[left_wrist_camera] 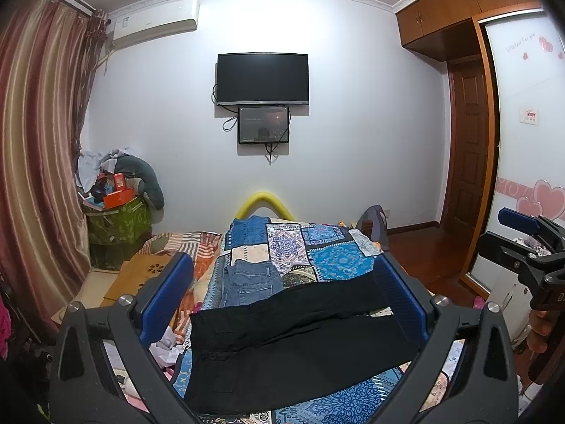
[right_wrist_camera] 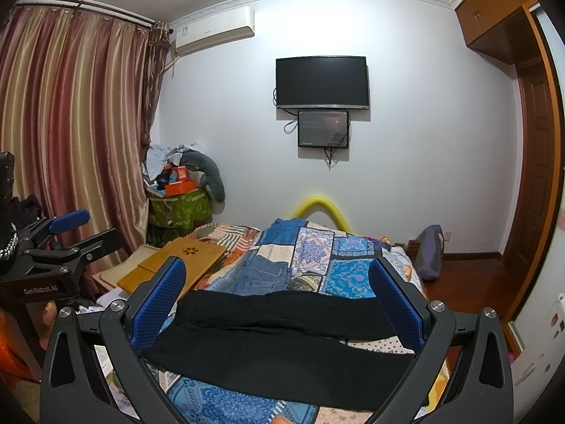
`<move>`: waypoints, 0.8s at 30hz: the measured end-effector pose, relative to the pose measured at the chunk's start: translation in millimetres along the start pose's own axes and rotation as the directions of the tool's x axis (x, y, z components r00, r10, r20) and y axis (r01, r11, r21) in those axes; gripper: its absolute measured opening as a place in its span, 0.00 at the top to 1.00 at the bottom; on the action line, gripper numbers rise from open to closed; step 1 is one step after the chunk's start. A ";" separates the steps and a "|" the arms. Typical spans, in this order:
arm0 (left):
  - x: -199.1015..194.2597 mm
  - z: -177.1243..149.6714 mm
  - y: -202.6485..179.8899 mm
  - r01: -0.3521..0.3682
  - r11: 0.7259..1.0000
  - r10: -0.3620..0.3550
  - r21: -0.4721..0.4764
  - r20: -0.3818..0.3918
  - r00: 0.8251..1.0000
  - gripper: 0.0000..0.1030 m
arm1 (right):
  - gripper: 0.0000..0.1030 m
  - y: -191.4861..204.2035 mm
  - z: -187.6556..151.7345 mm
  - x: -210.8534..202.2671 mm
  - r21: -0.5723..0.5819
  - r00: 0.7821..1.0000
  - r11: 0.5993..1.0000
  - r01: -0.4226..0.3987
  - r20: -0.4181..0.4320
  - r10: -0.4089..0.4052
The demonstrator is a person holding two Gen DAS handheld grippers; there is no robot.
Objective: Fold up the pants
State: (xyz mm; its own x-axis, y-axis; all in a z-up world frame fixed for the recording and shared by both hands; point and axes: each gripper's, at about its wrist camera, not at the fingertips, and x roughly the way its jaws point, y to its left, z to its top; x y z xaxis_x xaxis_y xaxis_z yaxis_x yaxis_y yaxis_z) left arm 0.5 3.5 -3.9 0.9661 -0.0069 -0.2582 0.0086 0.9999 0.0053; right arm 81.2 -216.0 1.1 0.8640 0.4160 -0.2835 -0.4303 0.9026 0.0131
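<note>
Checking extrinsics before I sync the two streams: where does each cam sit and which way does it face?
Left wrist: sits on the left tool, looks along the bed toward the wall-mounted black television; own open blue-padded fingers frame black pants; the right tool and part of a hand show at the right edge.
Right wrist: sits on the right tool, same heading; open fingers frame the pants; left tool at the left edge.
Shared: pants, television, folded blue jeans, patchwork bedspread.
</note>
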 end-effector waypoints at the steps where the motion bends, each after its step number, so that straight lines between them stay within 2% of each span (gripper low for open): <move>1: 0.3 0.3 -0.2 -0.001 1.000 0.001 0.001 0.000 1.000 0.00 | 0.00 0.6 0.0 0.1 -0.001 1.000 1.000 0.001 -0.001 -0.001; 24: 3.3 2.1 1.5 0.002 1.000 -0.002 0.001 -0.007 1.000 0.00 | 0.00 -0.8 -1.2 -0.2 0.001 1.000 1.000 -0.002 0.001 0.002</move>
State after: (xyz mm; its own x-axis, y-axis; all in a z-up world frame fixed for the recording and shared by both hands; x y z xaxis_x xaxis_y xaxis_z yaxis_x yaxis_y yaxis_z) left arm 4.2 4.9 -2.8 0.9643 -0.0084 -0.2648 0.0102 0.9999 0.0055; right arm 81.0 -217.0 0.0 0.8633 0.4182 -0.2825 -0.4321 0.9017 0.0142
